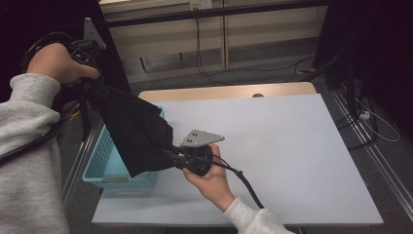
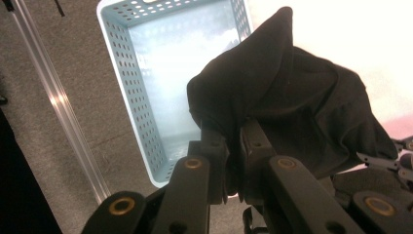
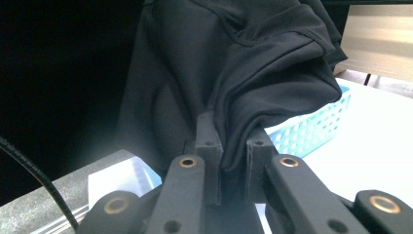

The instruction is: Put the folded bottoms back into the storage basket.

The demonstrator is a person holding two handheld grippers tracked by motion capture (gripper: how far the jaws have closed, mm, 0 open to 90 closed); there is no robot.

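- Left hand-held gripper (image 1: 92, 87) and right hand-held gripper (image 1: 171, 155) each pinch the black garment (image 1: 134, 131) tight — stretched, I judge, for lowering.
- It hangs above the blue basket (image 1: 104, 163), at the bench's (image 1: 272, 146) nine o'clock edge.

The counter (image 1: 272, 146) has a pale, flat top with a strip of light wood along its far edge, where a small dark spot (image 1: 258, 95) sits. A light blue perforated basket (image 1: 104, 161) stands at the counter's left edge, just left of and below the right gripper (image 1: 170, 155) and below the raised left gripper (image 1: 90, 87). Seen in the left gripper view, the basket's inside is bare. The wide stretch of counter right of the right gripper carries nothing.
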